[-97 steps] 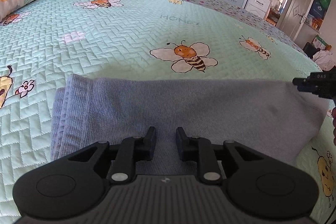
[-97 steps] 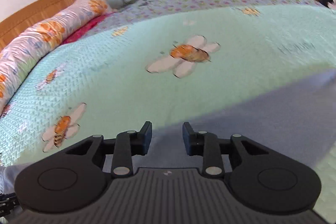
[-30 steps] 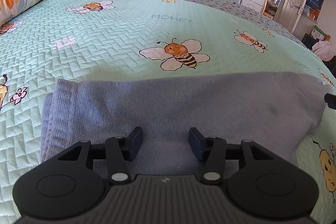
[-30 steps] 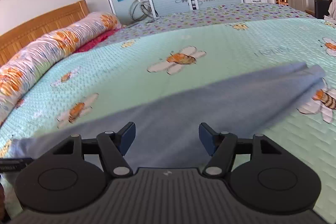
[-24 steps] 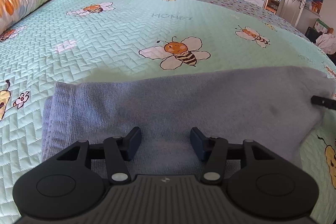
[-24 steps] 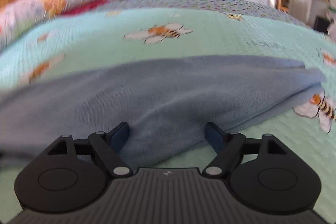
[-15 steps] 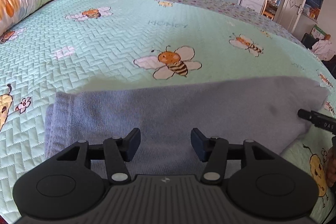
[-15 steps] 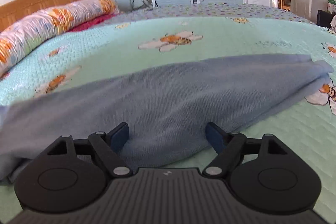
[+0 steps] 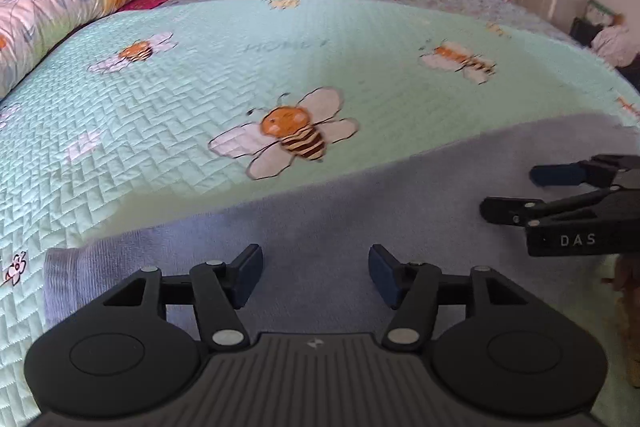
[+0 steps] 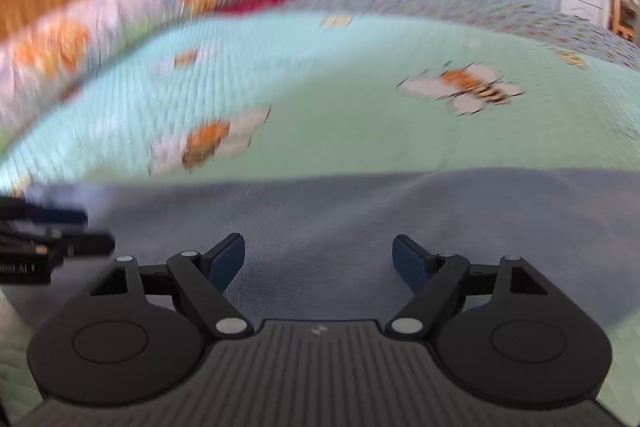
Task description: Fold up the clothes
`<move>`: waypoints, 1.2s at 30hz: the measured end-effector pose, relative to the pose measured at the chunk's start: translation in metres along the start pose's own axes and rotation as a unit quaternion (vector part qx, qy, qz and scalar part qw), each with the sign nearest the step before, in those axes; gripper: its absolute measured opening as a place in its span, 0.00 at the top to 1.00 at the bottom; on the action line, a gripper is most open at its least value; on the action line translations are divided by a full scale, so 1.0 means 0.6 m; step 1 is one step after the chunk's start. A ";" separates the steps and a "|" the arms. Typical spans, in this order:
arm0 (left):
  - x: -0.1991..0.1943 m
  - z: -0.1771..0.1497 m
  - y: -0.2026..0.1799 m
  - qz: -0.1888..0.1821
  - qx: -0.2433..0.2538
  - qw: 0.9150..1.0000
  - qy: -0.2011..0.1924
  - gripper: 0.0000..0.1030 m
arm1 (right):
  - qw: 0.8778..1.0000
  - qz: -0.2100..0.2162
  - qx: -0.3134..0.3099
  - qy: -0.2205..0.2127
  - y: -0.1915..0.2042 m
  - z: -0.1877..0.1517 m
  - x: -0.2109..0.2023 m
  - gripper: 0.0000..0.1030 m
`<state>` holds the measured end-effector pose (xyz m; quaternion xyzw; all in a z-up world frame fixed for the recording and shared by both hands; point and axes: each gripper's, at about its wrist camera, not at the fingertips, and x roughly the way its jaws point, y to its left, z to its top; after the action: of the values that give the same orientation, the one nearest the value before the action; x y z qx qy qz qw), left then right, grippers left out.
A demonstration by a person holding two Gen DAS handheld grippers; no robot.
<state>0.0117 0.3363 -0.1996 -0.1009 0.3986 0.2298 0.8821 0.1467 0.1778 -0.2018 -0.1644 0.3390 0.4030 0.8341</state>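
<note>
Both grippers hover low over the grey-blue folded garment (image 9: 360,211), which lies flat on the bee-print bed quilt (image 9: 224,59). Left gripper (image 9: 316,277) and right gripper (image 10: 318,261) have their jaws spread wide, gripping nothing.

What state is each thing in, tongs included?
Left tongs: open, empty, over the cloth.
Right tongs: open, empty, over the cloth.
Blue-grey garment: folded into a long band, lying flat on the quilt.
Bee-print quilt: spread flat.
</note>
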 end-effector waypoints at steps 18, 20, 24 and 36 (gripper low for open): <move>-0.040 0.040 0.129 -0.009 -0.115 0.993 -0.021 0.69 | 0.995 0.060 -0.006 0.076 0.123 0.069 0.048 0.82; -0.065 0.031 0.125 -0.014 -0.110 0.993 -0.034 0.75 | 0.994 0.069 0.001 0.080 0.135 0.073 0.043 1.00; -0.021 0.001 0.120 0.007 -0.096 0.995 0.003 0.80 | 0.992 0.086 0.015 0.086 0.159 0.082 0.034 0.99; -0.086 -0.019 0.137 -0.028 -0.113 0.993 -0.015 0.82 | 0.994 0.001 0.107 -0.023 -0.029 0.112 -0.042 0.79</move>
<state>-0.0657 0.3874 -0.1683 -0.2077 0.3539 0.2498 0.8771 0.1784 0.1896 -0.1363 -0.0642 0.3609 0.3691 0.8540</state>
